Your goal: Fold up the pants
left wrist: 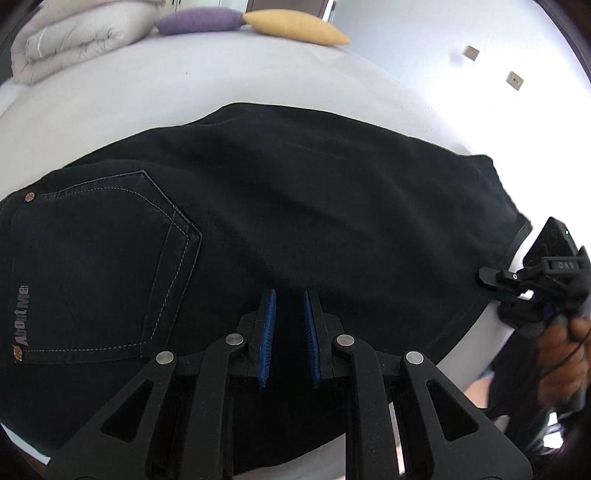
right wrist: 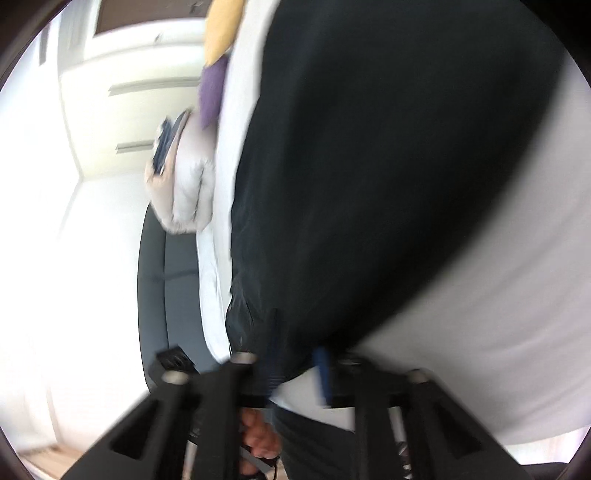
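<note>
Black pants (left wrist: 295,206) lie flat across a white bed (left wrist: 221,81), back pocket (left wrist: 103,258) at the left, hem end at the right. My left gripper (left wrist: 290,299) hovers low over the near edge of the pants, its blue pads apart with dark cloth showing between them. My right gripper (left wrist: 495,286) is at the right hem end, fingers right at the cloth edge. The right wrist view is blurred: the pants (right wrist: 369,166) fill it, and cloth sits at the fingers (right wrist: 291,354), with one blue pad (right wrist: 322,373) showing.
A folded white duvet (left wrist: 74,40) lies at the back left of the bed. A purple cushion (left wrist: 199,20) and a yellow cushion (left wrist: 295,26) lie at the back. A white wall (left wrist: 480,44) stands to the right. The floor (right wrist: 74,295) lies beside the bed.
</note>
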Demonstrator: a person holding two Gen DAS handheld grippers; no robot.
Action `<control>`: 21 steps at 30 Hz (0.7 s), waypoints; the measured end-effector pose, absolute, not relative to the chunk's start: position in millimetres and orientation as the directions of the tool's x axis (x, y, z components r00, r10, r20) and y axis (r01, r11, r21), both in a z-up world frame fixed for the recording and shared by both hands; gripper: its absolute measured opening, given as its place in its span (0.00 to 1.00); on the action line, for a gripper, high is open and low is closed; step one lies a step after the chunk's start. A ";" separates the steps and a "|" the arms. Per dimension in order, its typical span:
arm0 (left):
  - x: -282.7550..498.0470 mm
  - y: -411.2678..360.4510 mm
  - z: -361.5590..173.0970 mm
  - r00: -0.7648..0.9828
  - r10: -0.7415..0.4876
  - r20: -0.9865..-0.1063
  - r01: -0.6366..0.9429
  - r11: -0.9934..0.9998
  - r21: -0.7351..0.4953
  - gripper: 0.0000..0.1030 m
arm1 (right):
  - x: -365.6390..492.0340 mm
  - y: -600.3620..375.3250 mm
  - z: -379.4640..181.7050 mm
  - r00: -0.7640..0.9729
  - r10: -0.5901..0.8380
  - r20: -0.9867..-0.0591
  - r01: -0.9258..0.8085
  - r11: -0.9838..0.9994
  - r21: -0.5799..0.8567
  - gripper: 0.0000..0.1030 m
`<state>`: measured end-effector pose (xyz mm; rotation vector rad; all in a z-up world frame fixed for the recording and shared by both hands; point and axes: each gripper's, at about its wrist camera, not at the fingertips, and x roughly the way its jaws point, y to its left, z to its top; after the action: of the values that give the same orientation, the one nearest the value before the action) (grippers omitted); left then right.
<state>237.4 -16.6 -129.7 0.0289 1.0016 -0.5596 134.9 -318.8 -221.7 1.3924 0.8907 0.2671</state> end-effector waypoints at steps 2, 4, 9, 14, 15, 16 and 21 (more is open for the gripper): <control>238.2 -13.4 -131.6 0.403 -0.447 -0.799 0.452 0.856 -0.251 0.14 | 128.5 -323.2 -224.8 0.670 0.646 -0.365 0.321 0.191 0.928 0.00; 239.1 -10.1 -133.7 0.395 -0.458 -0.797 0.447 0.853 -0.269 0.14 | 125.3 -322.3 -223.7 0.673 0.637 -0.375 0.311 0.216 0.925 0.00; 242.1 -12.3 -135.1 0.407 -0.457 -0.791 0.436 0.858 -0.272 0.14 | 127.9 -322.8 -222.3 0.665 0.644 -0.377 0.299 0.233 0.925 0.01; 238.4 -24.5 -115.0 0.421 -0.478 -0.771 0.455 0.847 -0.276 0.15 | 118.8 -358.3 -217.1 0.728 0.583 -0.359 0.302 0.197 0.933 0.16; 237.8 -25.8 -111.2 0.422 -0.482 -0.768 0.465 0.842 -0.273 0.15 | 115.8 -366.3 -216.4 0.745 0.559 -0.364 0.307 0.197 0.931 0.14; 241.4 -34.4 -109.5 0.417 -0.483 -0.770 0.479 0.837 -0.265 0.15 | 112.8 -373.5 -217.7 0.752 0.540 -0.377 0.321 0.198 0.926 0.01; 256.9 -53.5 -135.2 0.383 -0.440 -0.812 0.491 0.842 -0.225 0.15 | 97.0 -379.0 -221.3 0.741 0.551 -0.384 0.319 0.214 0.923 0.01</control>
<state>256.9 -53.5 -135.2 0.0565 1.0175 -0.5943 97.0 -379.0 -221.3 1.3859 0.7809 0.1854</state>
